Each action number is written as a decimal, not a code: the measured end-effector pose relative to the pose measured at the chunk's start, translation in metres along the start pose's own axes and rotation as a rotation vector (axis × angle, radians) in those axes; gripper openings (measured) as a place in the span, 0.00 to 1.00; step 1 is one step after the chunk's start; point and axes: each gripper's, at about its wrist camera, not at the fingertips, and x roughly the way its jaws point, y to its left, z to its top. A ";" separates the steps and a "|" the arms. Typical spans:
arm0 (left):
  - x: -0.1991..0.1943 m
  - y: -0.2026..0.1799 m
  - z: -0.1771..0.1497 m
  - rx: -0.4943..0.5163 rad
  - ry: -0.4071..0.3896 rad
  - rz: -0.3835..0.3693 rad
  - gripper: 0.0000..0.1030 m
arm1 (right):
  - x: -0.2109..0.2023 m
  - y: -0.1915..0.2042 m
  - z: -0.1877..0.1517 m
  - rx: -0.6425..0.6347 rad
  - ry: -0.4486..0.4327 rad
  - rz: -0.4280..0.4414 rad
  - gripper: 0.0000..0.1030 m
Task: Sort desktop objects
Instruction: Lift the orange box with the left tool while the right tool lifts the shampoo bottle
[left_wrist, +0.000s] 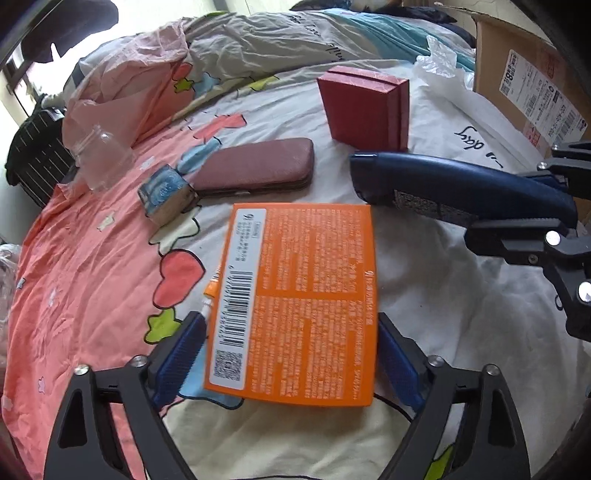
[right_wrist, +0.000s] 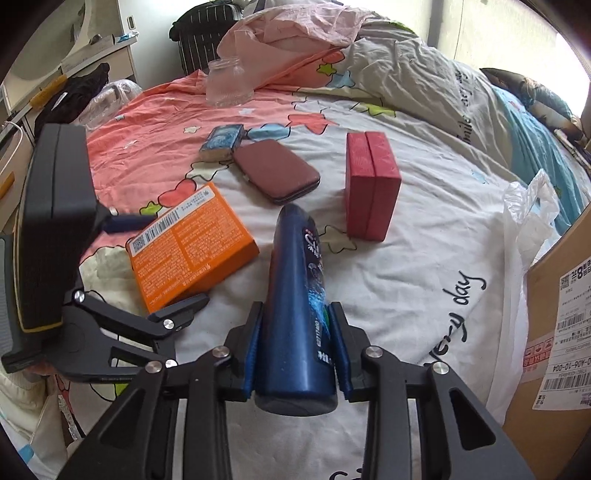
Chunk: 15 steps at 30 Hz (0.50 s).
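Observation:
An orange box lies flat on the patterned bedsheet, barcode side up. My left gripper straddles its near end, jaws wide; the blue pads flank the box's sides without clearly pressing. A small orange tube pokes out from under the box's left edge. My right gripper is shut on a dark blue bottle, held off the bed and pointing away from the camera.
Beyond lie a red box, a maroon case, a small blue box and a glass jar. A cardboard carton and white plastic bag border the right; crumpled bedding rises behind.

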 end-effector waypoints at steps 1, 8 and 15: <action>0.001 0.001 -0.001 -0.005 -0.004 0.004 1.00 | 0.002 -0.001 -0.001 0.006 0.007 0.010 0.31; 0.008 0.017 0.001 -0.096 0.037 -0.046 1.00 | 0.013 -0.001 -0.004 0.006 0.033 0.028 0.31; 0.008 0.010 0.005 -0.081 0.042 -0.068 0.95 | 0.022 -0.001 0.001 0.009 0.044 0.036 0.32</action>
